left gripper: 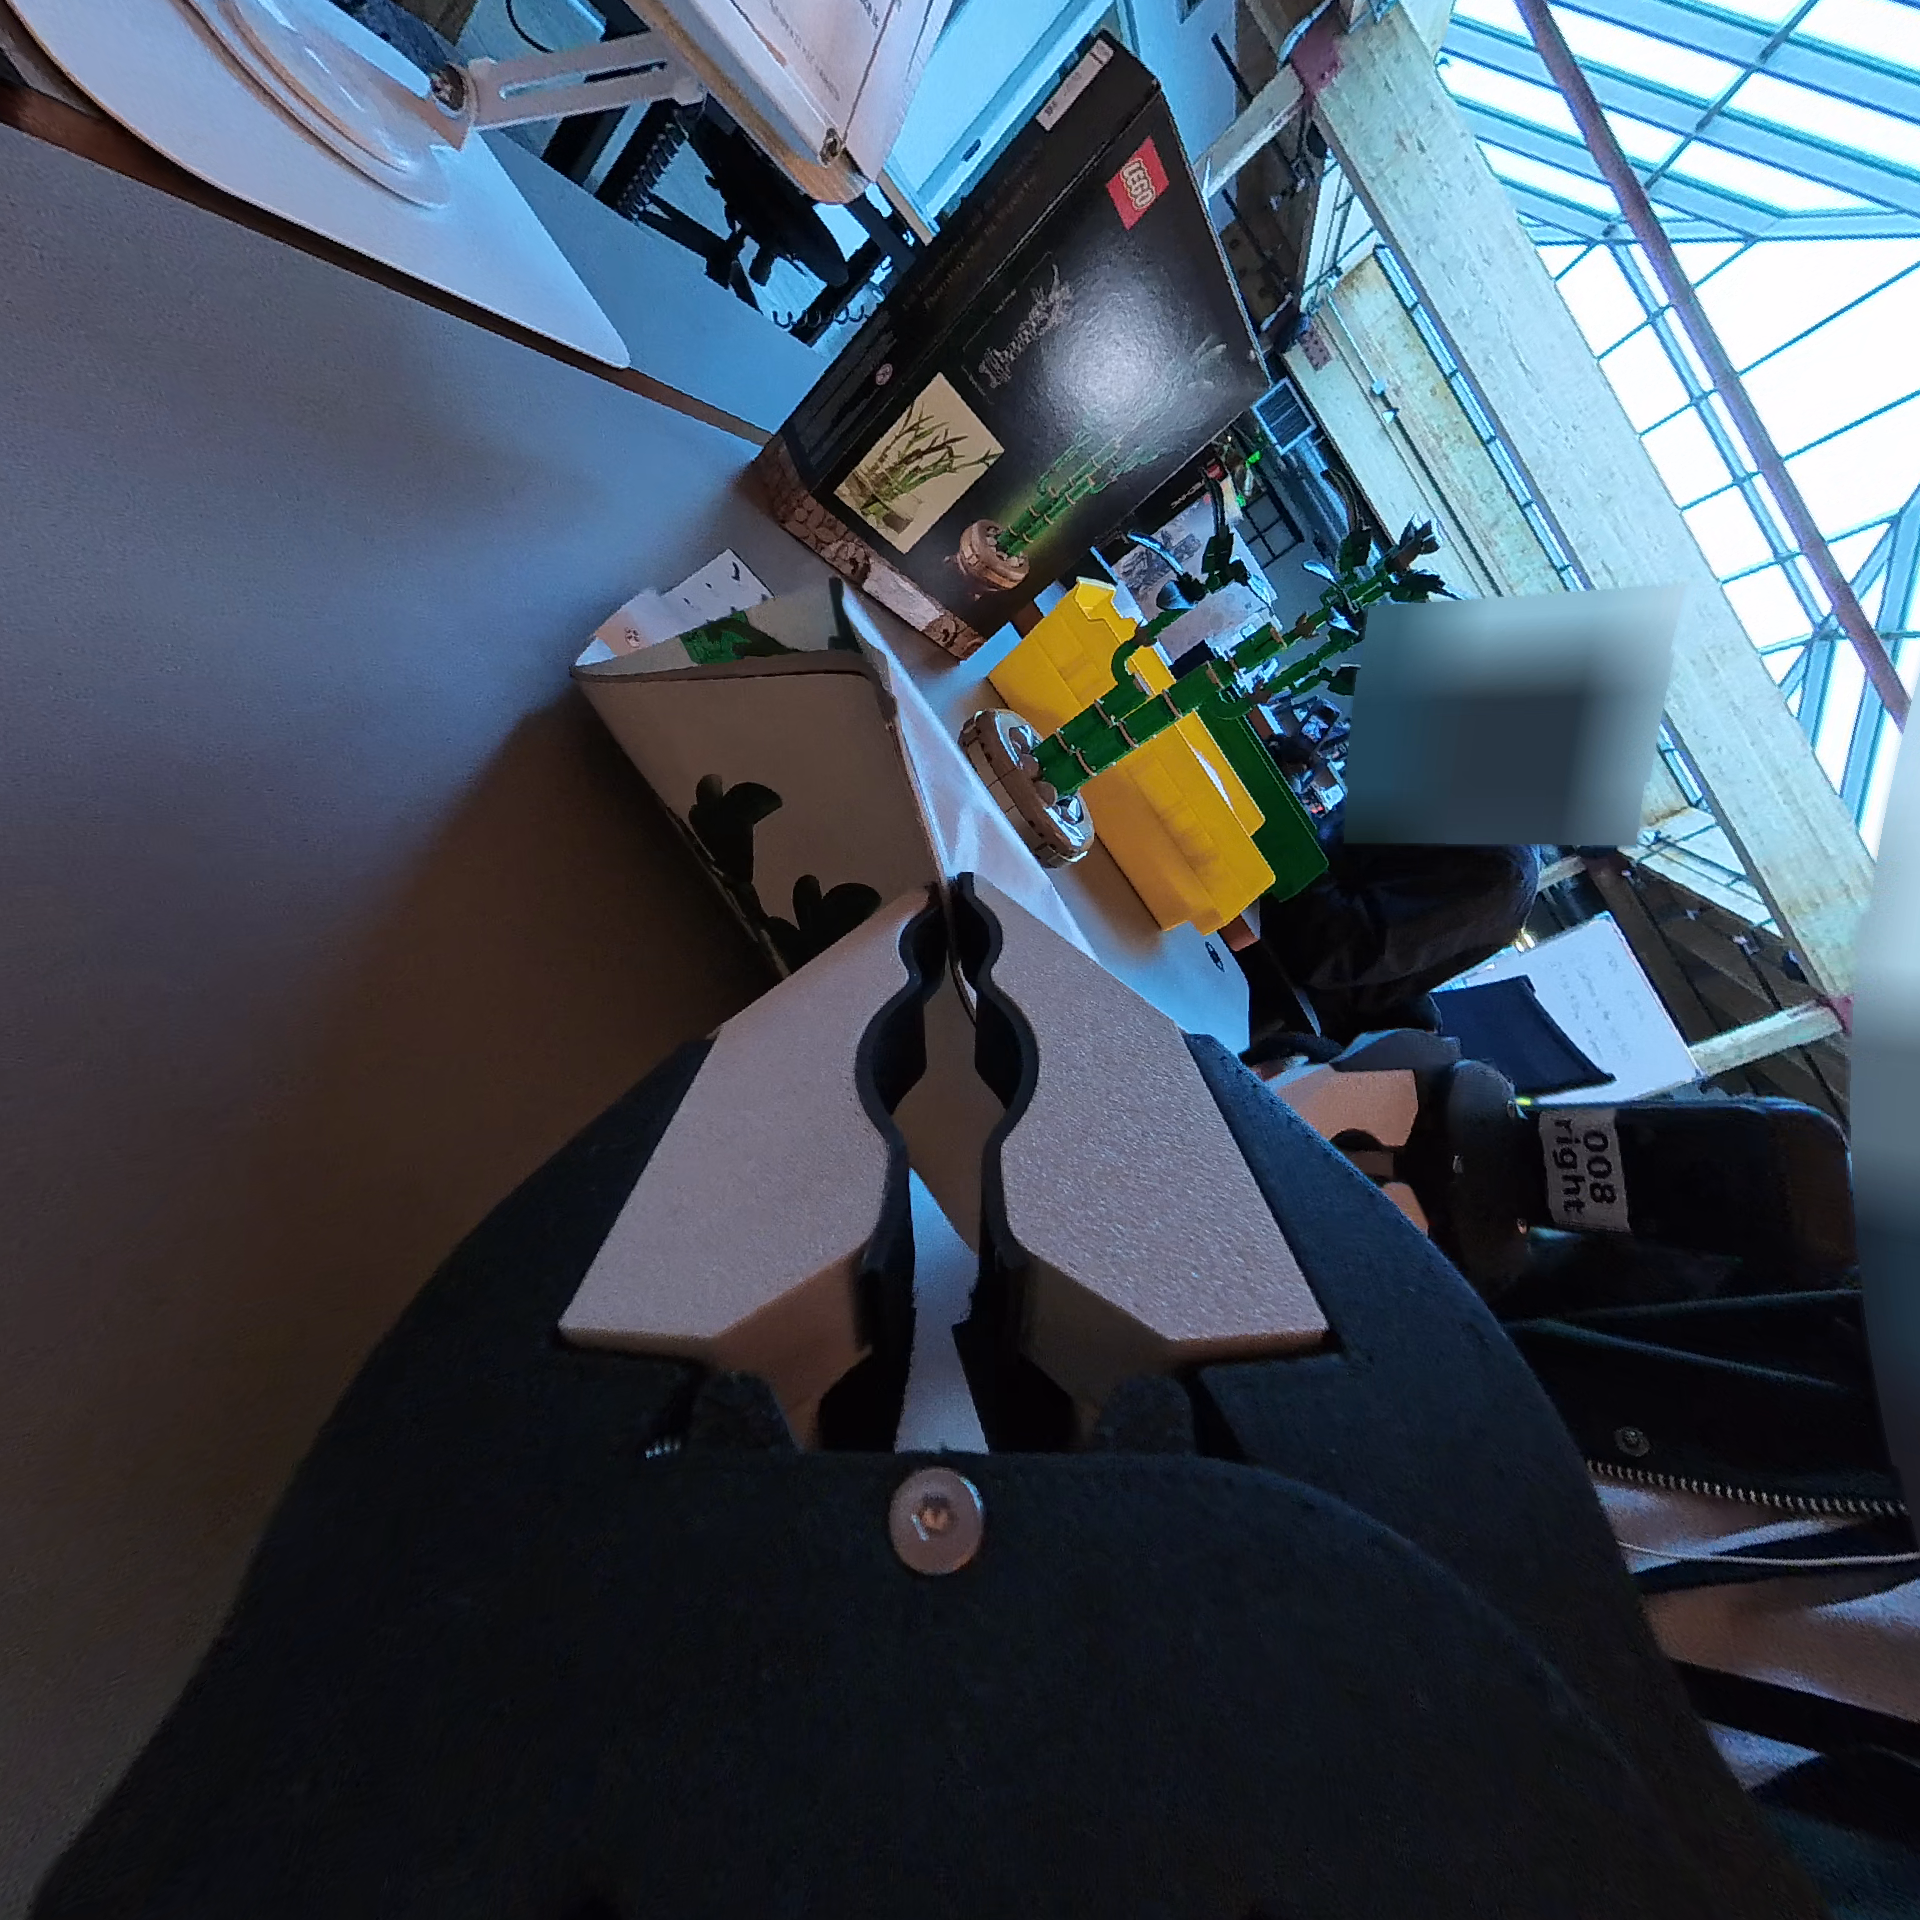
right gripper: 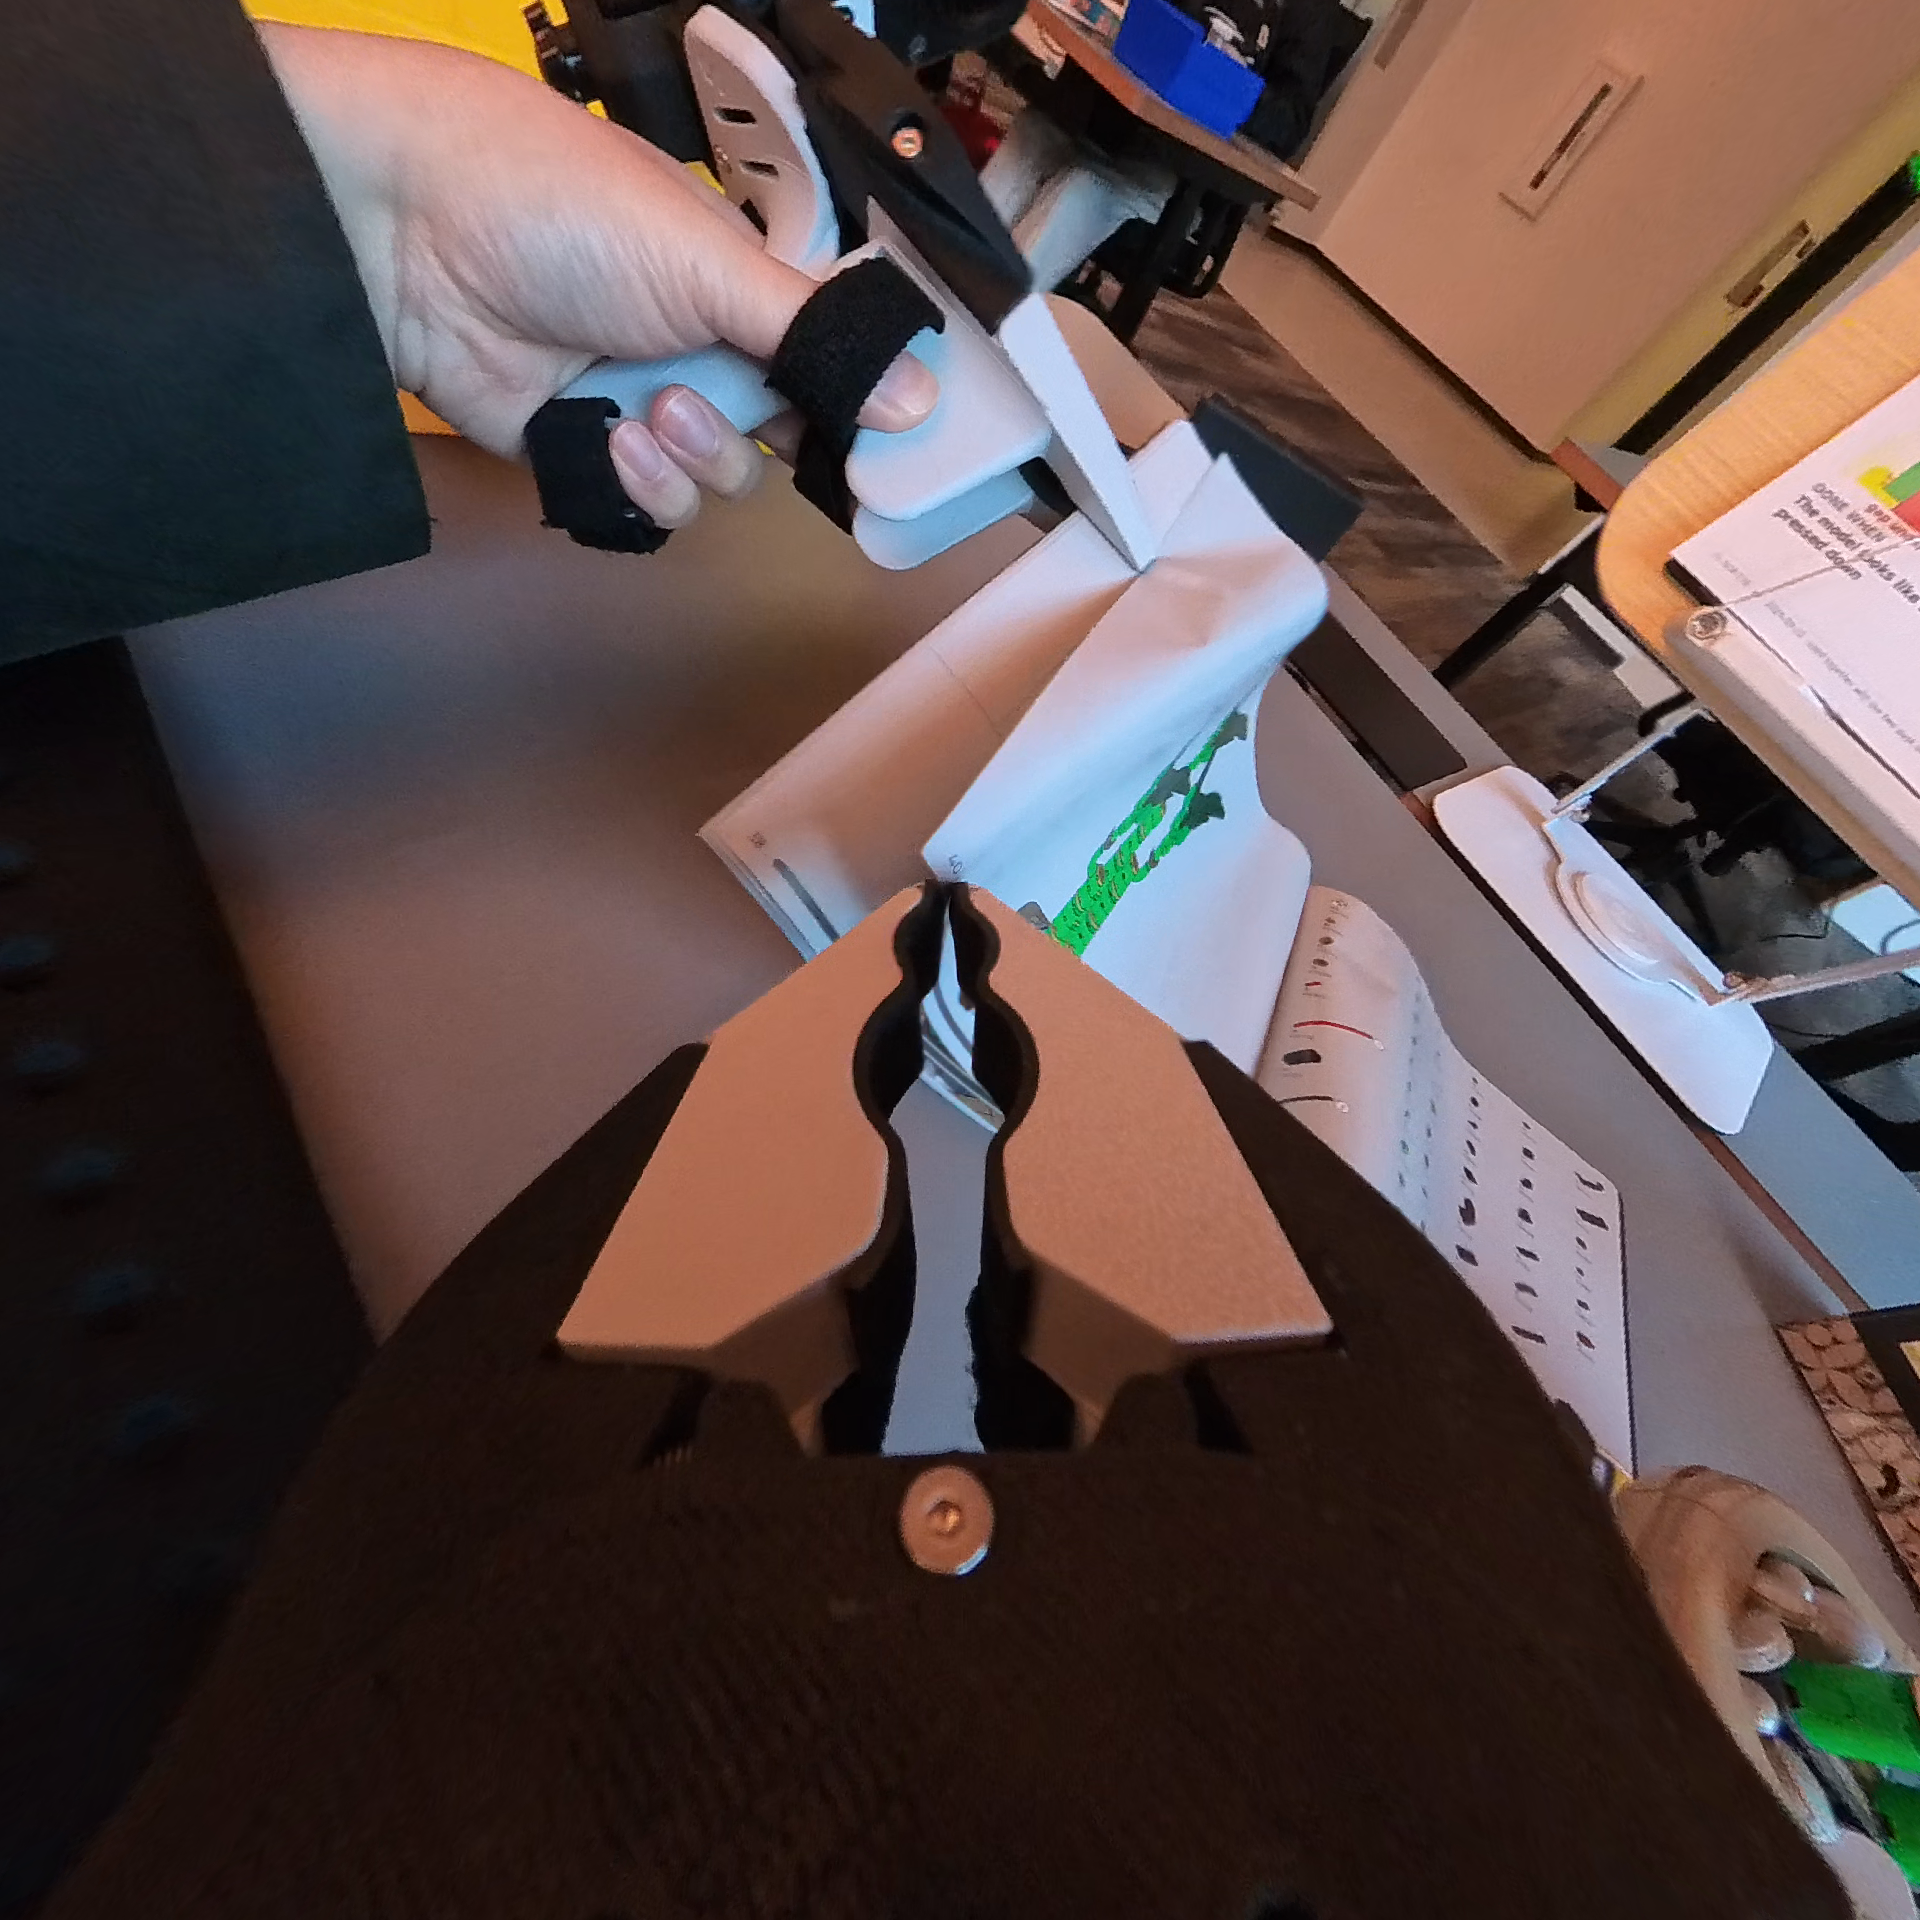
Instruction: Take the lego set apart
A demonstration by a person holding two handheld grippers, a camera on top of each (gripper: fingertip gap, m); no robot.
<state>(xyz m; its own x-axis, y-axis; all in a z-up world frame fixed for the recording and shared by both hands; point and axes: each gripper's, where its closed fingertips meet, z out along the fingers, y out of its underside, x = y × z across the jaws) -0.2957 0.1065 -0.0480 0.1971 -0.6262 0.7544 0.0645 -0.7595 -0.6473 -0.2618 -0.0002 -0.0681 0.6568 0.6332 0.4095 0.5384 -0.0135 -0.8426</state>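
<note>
An open instruction booklet (right gripper: 862, 769) lies on the grey table (right gripper: 468, 831). One page (right gripper: 1122, 727), printed with a green plant, is lifted off it. My left gripper (right gripper: 1143, 561) is shut on that page's far edge. In the left wrist view the white page (left gripper: 987, 821) runs from the closed tips of my left gripper (left gripper: 948, 896). My right gripper (right gripper: 948, 888) is shut on the page's near corner. The lego set, green bamboo stalks (left gripper: 1164, 712) on a round tan base (left gripper: 1023, 784), stands on the table. The base (right gripper: 1756, 1600) also shows at lower right in the right wrist view.
A black lego box (left gripper: 1039, 364) and a yellow box (left gripper: 1153, 800) stand behind the set. A white stand base (right gripper: 1600, 935) sits on the table's far side. A person's hand (right gripper: 540, 239) holds the left gripper. Another person sits beyond the table. My hands' fingertips stand some 12 cm from each other. The right tips stand about 25 cm off the base (right gripper: 1756, 1600). Look for it in the left wrist view (left gripper: 1036, 779) too.
</note>
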